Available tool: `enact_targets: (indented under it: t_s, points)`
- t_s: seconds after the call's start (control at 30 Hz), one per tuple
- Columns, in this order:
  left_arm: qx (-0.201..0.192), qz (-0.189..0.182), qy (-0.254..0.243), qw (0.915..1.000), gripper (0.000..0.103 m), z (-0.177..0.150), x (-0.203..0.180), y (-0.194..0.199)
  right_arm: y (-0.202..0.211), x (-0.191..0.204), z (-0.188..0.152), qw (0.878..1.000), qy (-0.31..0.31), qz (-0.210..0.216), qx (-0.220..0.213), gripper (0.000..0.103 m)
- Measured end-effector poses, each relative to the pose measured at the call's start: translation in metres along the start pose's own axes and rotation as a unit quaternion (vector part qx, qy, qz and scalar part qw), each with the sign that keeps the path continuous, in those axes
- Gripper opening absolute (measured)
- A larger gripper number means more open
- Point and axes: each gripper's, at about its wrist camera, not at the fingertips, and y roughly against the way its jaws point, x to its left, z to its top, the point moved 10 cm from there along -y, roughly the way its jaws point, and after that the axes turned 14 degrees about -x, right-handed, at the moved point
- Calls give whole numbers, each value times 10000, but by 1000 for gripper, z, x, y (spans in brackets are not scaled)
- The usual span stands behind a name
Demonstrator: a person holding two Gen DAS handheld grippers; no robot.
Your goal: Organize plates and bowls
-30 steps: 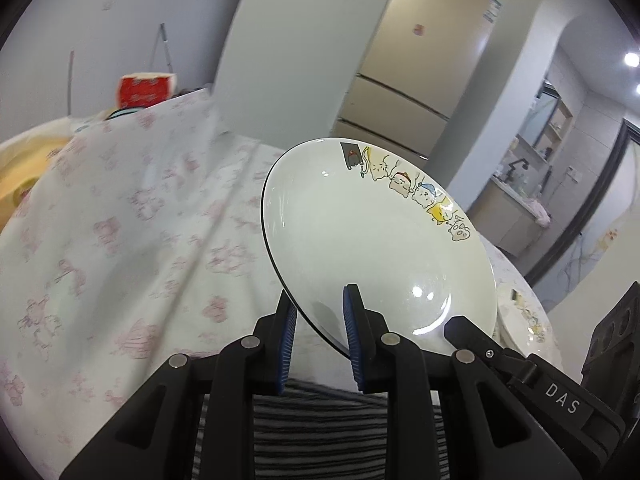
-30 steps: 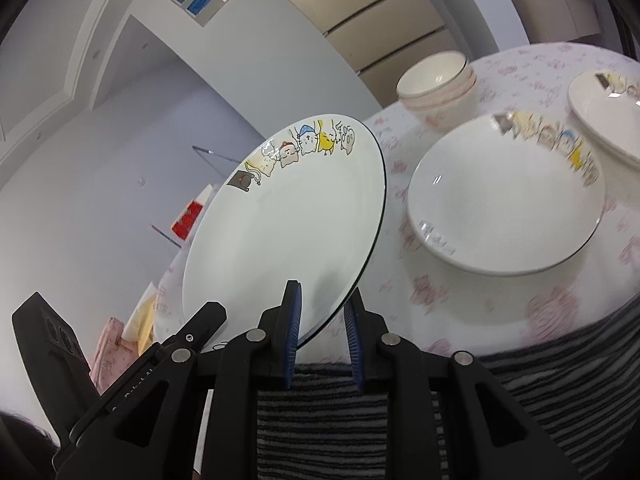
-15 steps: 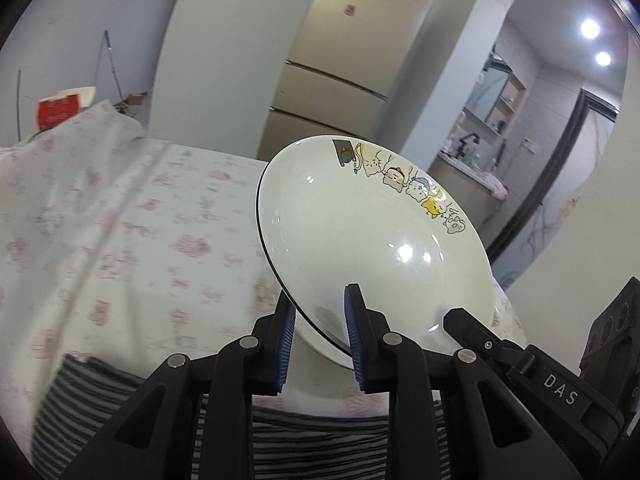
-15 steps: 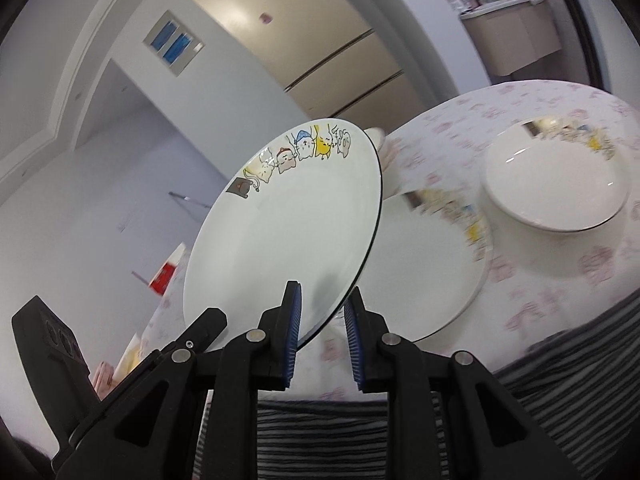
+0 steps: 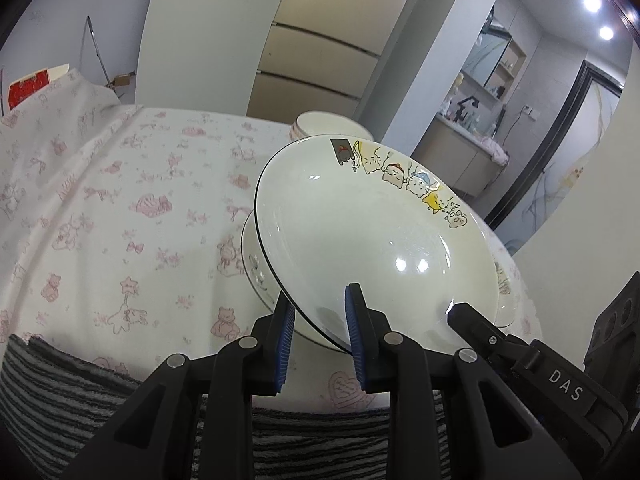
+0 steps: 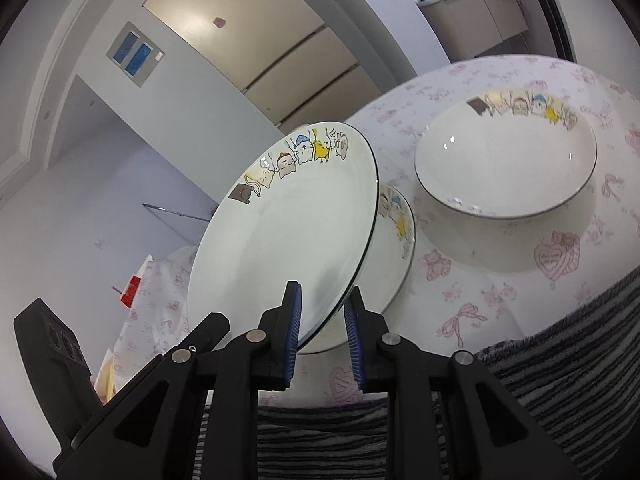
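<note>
A tilted white plate [image 5: 372, 236] with a thin dark rim and a row of cartoon figures along its far edge is seen gripped at its near edge by both claws. In the left wrist view, the left gripper [image 5: 320, 320] is pinched on that edge: the rim runs between the two blue pads, one pad lying over the plate's upper face and the other under it. The plate rises forward and to the right of this claw, its face turned towards the camera. The tip of the other claw is noted on the near rim, just to the right of the left gripper.

In the right wrist view, the right gripper [image 6: 322, 324] is likewise closed on the same plate [image 6: 288, 224], with the rim caught between its blue pads. From this claw the plate leans up and to the left.

Directly beneath and behind the held plate, a second plate [image 6: 394, 240] of the same pattern is observed lying on the table; whether the two touch cannot be told. A deep dish [image 6: 506, 160] with the same cartoon band is noted further forward and to the right of the right claw, well apart from the held plate. A stack of bowls [image 5: 328, 126] is recorded beyond the held plate's far edge in the left wrist view.

The table is covered by a white cloth with pink prints [image 5: 120, 208], under which a grey striped cloth [image 5: 60, 400] shows just below both claws.
</note>
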Motion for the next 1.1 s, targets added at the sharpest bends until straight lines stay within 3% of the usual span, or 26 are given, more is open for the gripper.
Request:
enact_targets:
  t_s: [0.73,1.1]
  points:
    - [414,162,-41,9990,28,-27,17,-32,-22,-24,-22,9975,-80,-527,459,21]
    - [337,161,8,9993,30,-24,19,-34,-24,-20,-22,9950,22,-875,481,22]
